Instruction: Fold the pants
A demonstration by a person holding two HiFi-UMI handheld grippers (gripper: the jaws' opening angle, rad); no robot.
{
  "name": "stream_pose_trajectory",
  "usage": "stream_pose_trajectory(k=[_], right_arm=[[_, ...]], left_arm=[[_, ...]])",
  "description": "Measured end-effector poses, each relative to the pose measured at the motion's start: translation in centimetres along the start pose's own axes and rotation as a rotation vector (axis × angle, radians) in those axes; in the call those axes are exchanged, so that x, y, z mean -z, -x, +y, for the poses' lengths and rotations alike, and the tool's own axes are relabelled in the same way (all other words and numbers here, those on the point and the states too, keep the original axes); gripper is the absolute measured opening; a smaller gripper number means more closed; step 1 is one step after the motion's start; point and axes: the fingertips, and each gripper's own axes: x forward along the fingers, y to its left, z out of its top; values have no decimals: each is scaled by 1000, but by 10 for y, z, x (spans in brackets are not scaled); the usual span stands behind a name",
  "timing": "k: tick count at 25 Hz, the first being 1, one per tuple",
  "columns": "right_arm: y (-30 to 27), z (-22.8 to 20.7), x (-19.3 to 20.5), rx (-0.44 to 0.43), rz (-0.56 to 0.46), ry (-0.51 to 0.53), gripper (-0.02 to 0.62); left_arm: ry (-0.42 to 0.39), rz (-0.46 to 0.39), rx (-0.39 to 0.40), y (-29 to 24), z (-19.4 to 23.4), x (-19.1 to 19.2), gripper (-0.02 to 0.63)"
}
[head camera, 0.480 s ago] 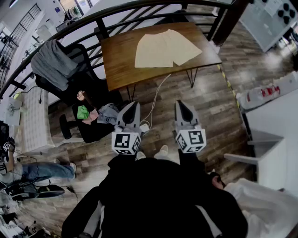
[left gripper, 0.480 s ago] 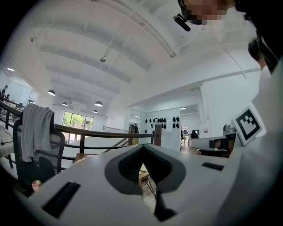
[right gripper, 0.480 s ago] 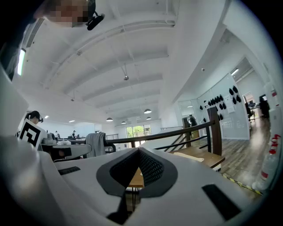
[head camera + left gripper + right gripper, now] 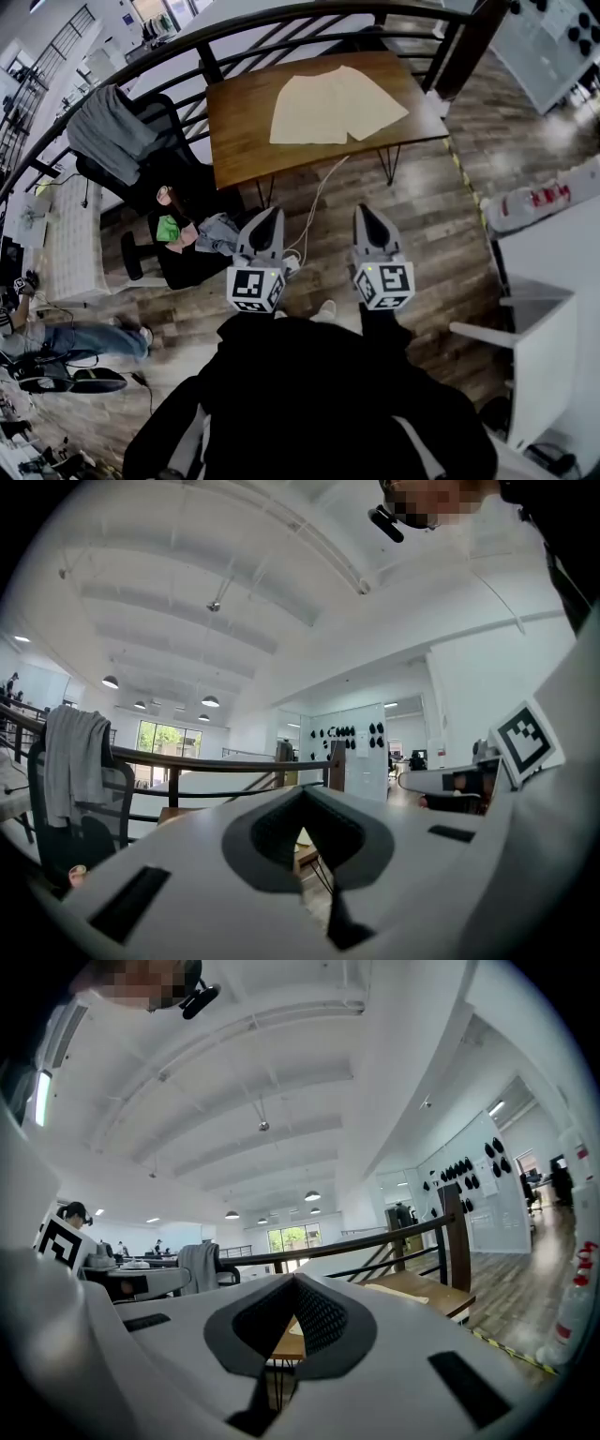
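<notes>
Pants (image 4: 328,105), pale cream, lie spread flat and unfolded on a brown wooden table (image 4: 239,127) at the top of the head view, roughly centre-right on the tabletop, w/ bare wood showing to their left and along the near edge. L gripper (image 4: 272,214) and R gripper (image 4: 364,211) sit side by side over the wood floor (image 4: 441,216), close in front of the person's dark-clothed body (image 4: 319,394), both pointing toward the table but well apart from it and from the cloth. Both tongs are pinched fully together w/ nothing btwn them: L gripper view shows the two jaws meeting at the tip (image 4: 302,794), R gripper view the same (image 4: 293,1283). In the R gripper view the table (image 4: 441,1297) w/ the pale cloth (image 4: 398,1289) on it shows beyond the jaws. A black railing (image 4: 281,19) curves behind the table. Left of the table stands a dark office chair (image 4: 178,187) w/ a grey garment (image 4: 112,131) draped over its back. A white cable (image 4: 314,202) trails across the floor from under the table toward the grippers. White furniture (image 4: 548,281) at right edge.
</notes>
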Motion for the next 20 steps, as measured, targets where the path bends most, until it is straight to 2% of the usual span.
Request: stream_pose_trajectory(k=[10, 20], right_arm=[[-7, -22, -17, -51, -32, 21, 2], [-34, -37, -10, -61, -10, 34, 2]], left_arm=[[-7, 18, -46, -14, -24, 3, 2], [6, 22, -44, -50, -18, 13, 2]])
